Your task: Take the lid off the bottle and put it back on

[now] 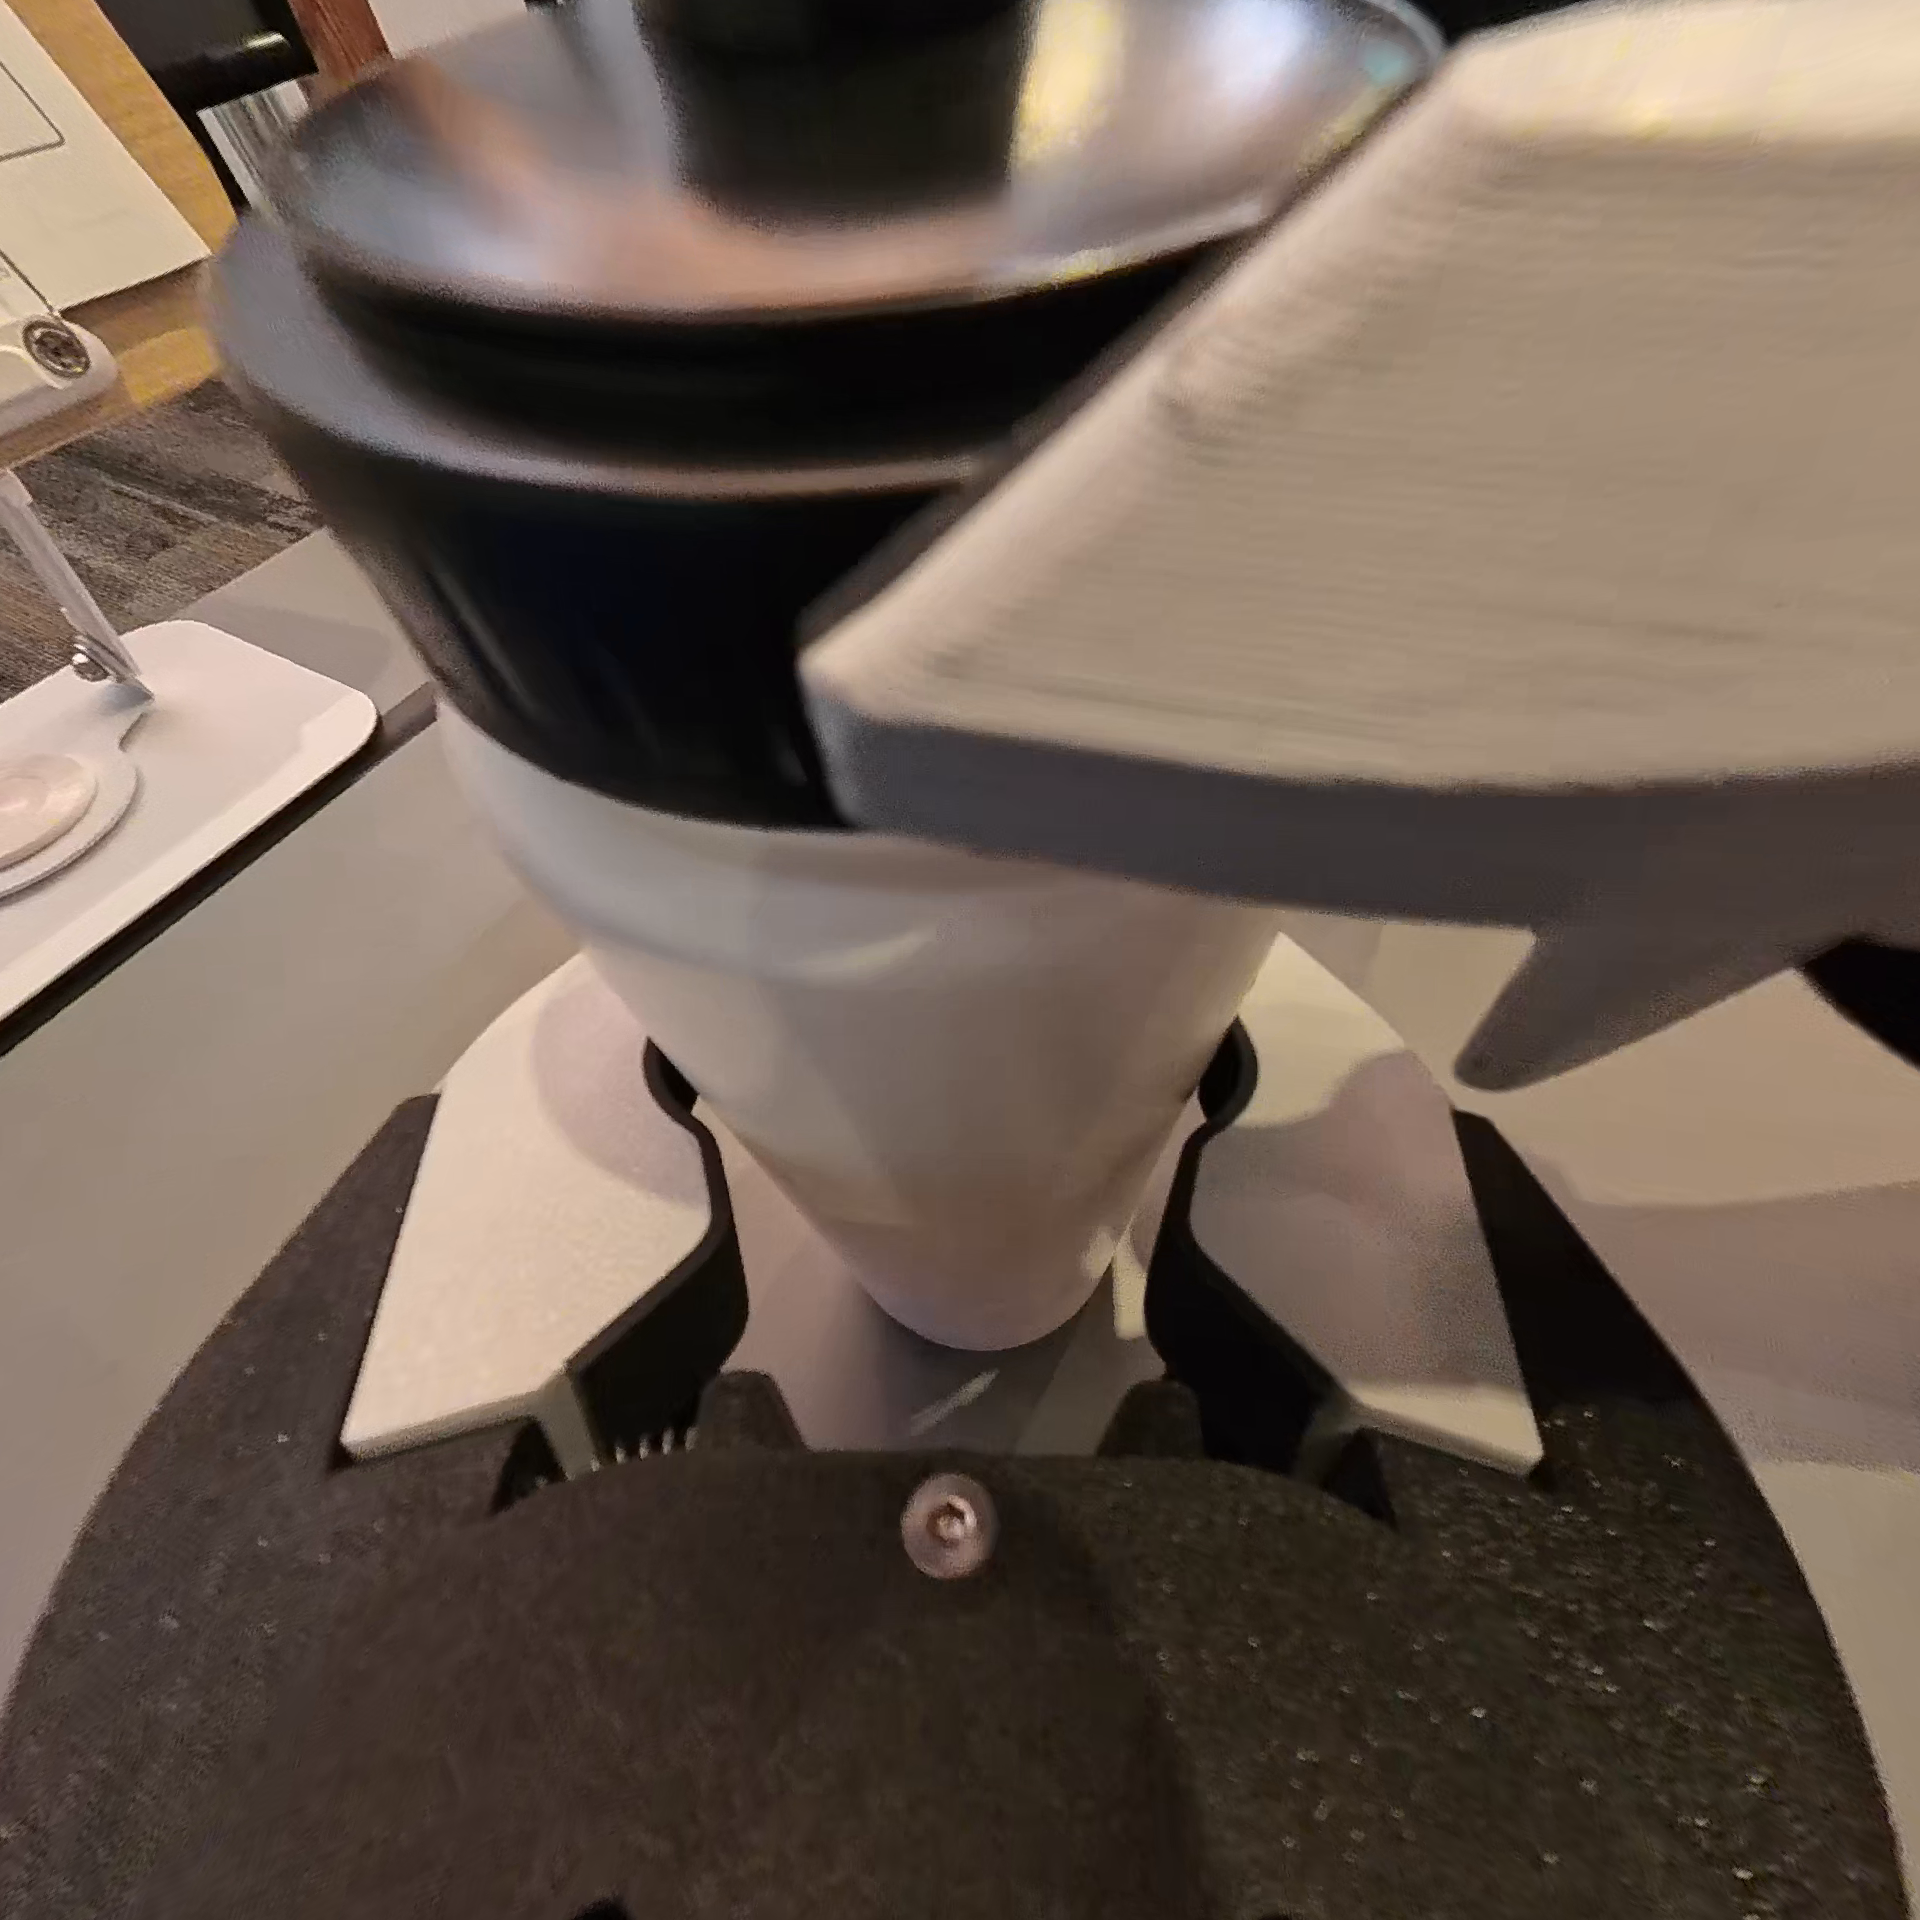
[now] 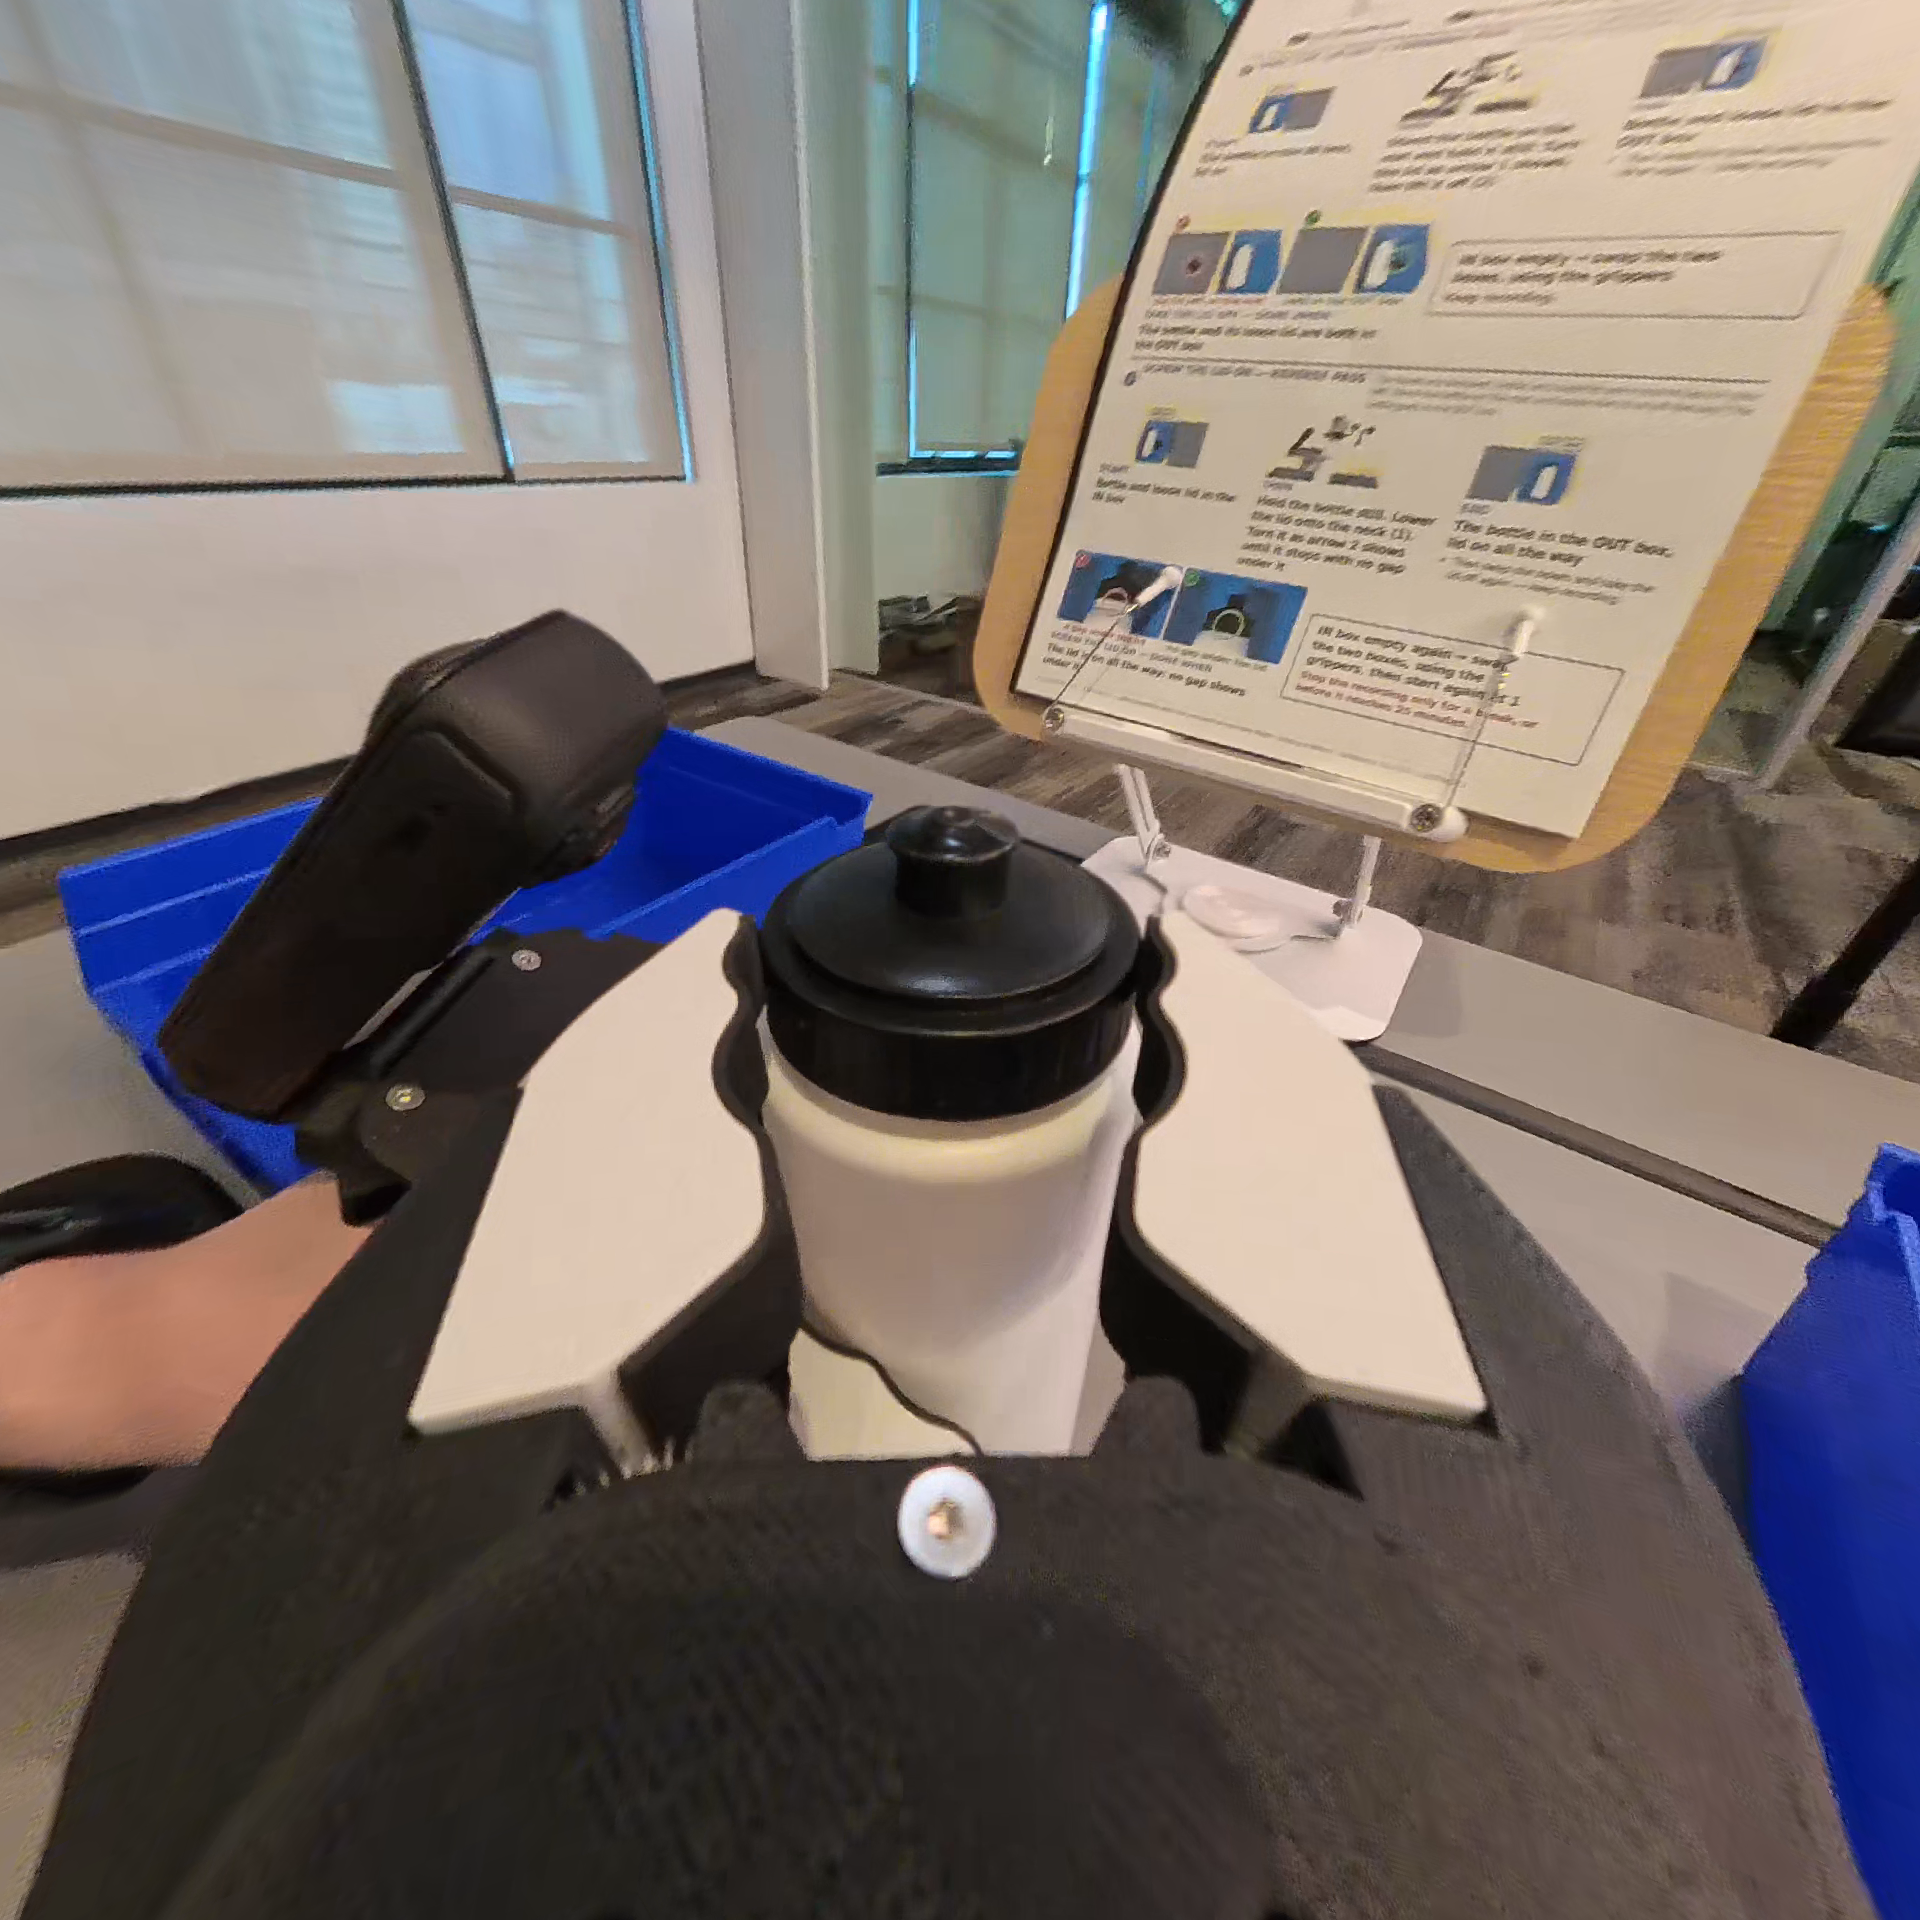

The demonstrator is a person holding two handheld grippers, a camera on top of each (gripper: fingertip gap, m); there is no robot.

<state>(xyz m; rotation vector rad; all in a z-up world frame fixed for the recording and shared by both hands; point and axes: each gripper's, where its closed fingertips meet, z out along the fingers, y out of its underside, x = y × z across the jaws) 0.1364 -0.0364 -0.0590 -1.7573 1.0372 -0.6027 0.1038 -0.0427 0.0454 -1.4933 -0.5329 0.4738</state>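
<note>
Between my right gripper point(image 2: 945, 997) pads sits the black lid point(image 2: 940, 966), jaws clamped on its ribbed skirt, while my left gripper point(image 1: 945, 1122) jaws are closed round the white bottle point(image 1: 914, 1039) low on its body. It looks a light, slightly squeezable plastic bottle (probably empty), so I'd grip firmly on the ribs. Blue bin point(image 2: 665, 831) left, another at right, stand point(image 2: 1299, 935) ahead: room is upward.

White plastic bottle point(image 2: 940, 1226) upright on the grey table, clamped low and at its neck. Round black ribbed screw lid point(image 2: 945, 966) with pull spout on top, apparently seated.
</note>
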